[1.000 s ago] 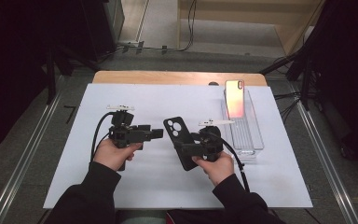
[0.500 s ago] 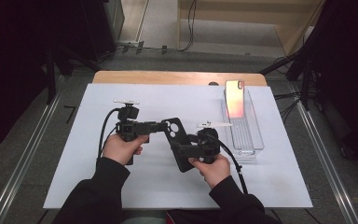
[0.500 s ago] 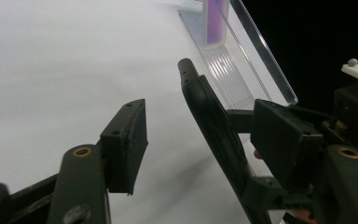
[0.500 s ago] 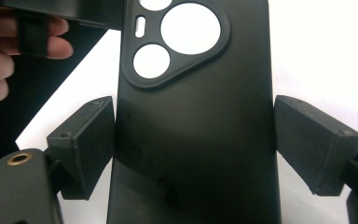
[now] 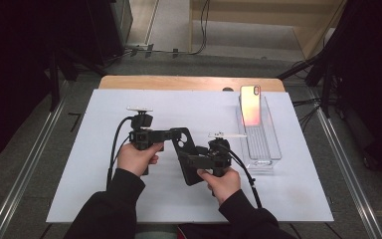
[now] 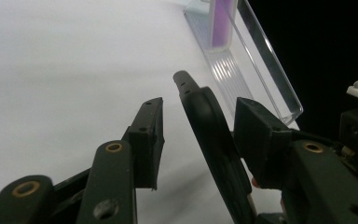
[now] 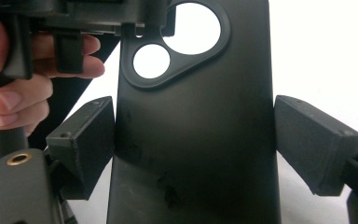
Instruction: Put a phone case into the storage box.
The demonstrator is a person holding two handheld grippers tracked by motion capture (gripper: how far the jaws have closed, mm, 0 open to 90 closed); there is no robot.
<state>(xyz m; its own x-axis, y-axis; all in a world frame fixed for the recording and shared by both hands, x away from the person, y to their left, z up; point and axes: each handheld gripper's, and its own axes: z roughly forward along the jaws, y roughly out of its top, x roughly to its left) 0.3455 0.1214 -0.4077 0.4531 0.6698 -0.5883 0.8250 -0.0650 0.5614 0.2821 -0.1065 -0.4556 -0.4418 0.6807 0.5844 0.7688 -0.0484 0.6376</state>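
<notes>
High view: a black plastic phone case with a camera cut-out sits at table centre, held across its width by the right gripper, whose body and hand cover the case's lower end. The left gripper reaches in from nine o'clock to the case's top corner; its jaw tips merge with the dark case, so contact is hard to make out here. At two o'clock a clear plastic rectangular tray rests on the white table sheet, with a pink-backed smartphone standing upright at its far end.

Left gripper view: the case is seen edge-on between the jaws, which have just been closing. The right-hand pad lies against or just beside the case; the left-hand pad stands clear of it, a strip of table showing between. The case's lower part is cut off at the frame's bottom. The tray lies at one o'clock.

Right gripper view: the case's back rises between the jaws, its bottom cut off. The left pad presses its edge; the right pad sits at the opposite edge. At eleven o'clock the left gripper overlaps the case's top, fingers beside it.
</notes>
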